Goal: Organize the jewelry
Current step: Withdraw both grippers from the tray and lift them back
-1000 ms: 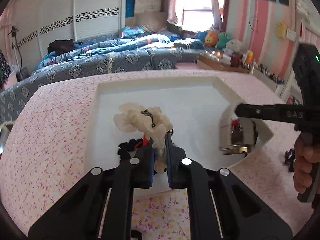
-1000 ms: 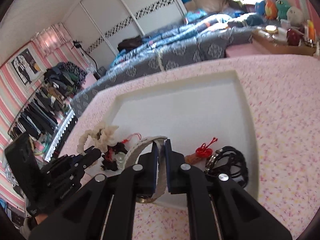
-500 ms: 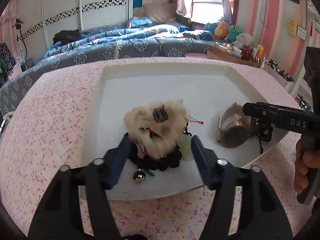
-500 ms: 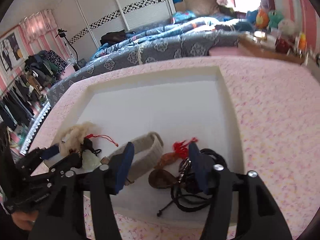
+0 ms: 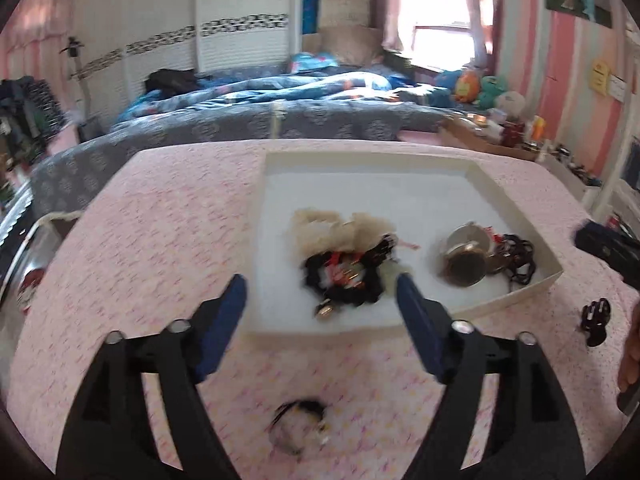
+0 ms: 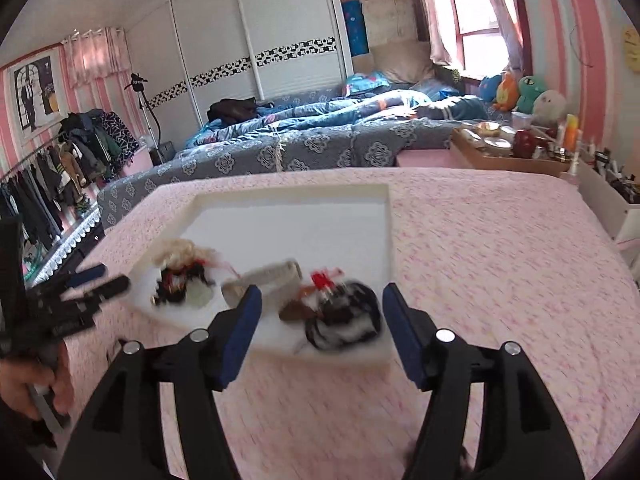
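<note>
A white tray [image 5: 472, 168] sits on the pink flowered tabletop. In it lie a cream fluffy hair piece with black and red cords [image 5: 340, 248], a watch with a pale strap [image 5: 464, 260] and a tangle of black cords with a red charm [image 5: 518, 254]. My left gripper [image 5: 320, 296] is open and empty, just in front of the tray's near edge. My right gripper [image 6: 320, 312] is open and empty, above the tray's near side by the watch strap [image 6: 272, 280] and black cords [image 6: 344, 320]. The tray [image 6: 288, 196] shows in the right wrist view too.
A dark bracelet [image 5: 298, 424] lies on the tabletop in front of the tray, between my left fingers. A small black clip [image 5: 596, 320] lies to the tray's right. A bed with a blue-grey quilt [image 6: 320, 140] stands behind the table. A wooden tray with bottles [image 6: 508, 148] stands at the right.
Both grippers have opened, let go of the fluffy hair piece and the watch strap in the tray, and drawn back toward the near edge.
</note>
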Motion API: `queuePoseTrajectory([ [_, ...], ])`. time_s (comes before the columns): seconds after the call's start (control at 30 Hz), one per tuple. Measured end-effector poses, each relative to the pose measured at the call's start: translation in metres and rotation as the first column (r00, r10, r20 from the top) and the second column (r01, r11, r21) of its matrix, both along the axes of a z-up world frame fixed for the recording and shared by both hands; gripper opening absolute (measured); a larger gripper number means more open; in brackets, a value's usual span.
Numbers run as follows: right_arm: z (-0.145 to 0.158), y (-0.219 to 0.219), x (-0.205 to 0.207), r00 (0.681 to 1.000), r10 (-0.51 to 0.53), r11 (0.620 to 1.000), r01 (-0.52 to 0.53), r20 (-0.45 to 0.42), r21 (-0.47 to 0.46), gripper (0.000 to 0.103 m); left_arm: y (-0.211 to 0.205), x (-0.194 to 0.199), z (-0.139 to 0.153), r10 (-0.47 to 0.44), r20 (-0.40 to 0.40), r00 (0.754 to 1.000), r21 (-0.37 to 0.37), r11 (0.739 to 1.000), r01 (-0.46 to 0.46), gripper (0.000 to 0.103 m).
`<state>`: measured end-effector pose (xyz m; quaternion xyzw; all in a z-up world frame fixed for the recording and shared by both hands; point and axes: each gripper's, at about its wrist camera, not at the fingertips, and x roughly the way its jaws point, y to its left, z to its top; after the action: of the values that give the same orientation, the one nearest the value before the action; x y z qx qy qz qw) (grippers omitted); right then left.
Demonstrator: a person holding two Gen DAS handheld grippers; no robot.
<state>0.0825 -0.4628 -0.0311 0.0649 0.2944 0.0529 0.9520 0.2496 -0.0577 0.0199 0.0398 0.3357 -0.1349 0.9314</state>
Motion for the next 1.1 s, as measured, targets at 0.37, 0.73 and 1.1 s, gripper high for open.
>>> queuePoseTrajectory([
  [0.37,-0.033,-0.054,-0.088,0.996,-0.078,0.997,0.076,-0.053,-0.033,0.068,0.076,-0.074,0.009,0.039,0.007,0.999,-0.088,0.995,-0.038,0.085],
  [0.73,0.037,-0.032,-0.198,0.980,-0.126,0.986,0.140,0.152,-0.087,0.079,0.044,-0.249,0.107,0.011,0.367,0.930,-0.011,1.000,-0.008,0.095],
  [1.1,0.034,0.011,-0.274,0.955,-0.192,0.975,0.212,0.226,-0.069,0.083,0.037,-0.313,0.140,0.002,0.518,0.855,-0.049,0.998,0.028,0.095],
])
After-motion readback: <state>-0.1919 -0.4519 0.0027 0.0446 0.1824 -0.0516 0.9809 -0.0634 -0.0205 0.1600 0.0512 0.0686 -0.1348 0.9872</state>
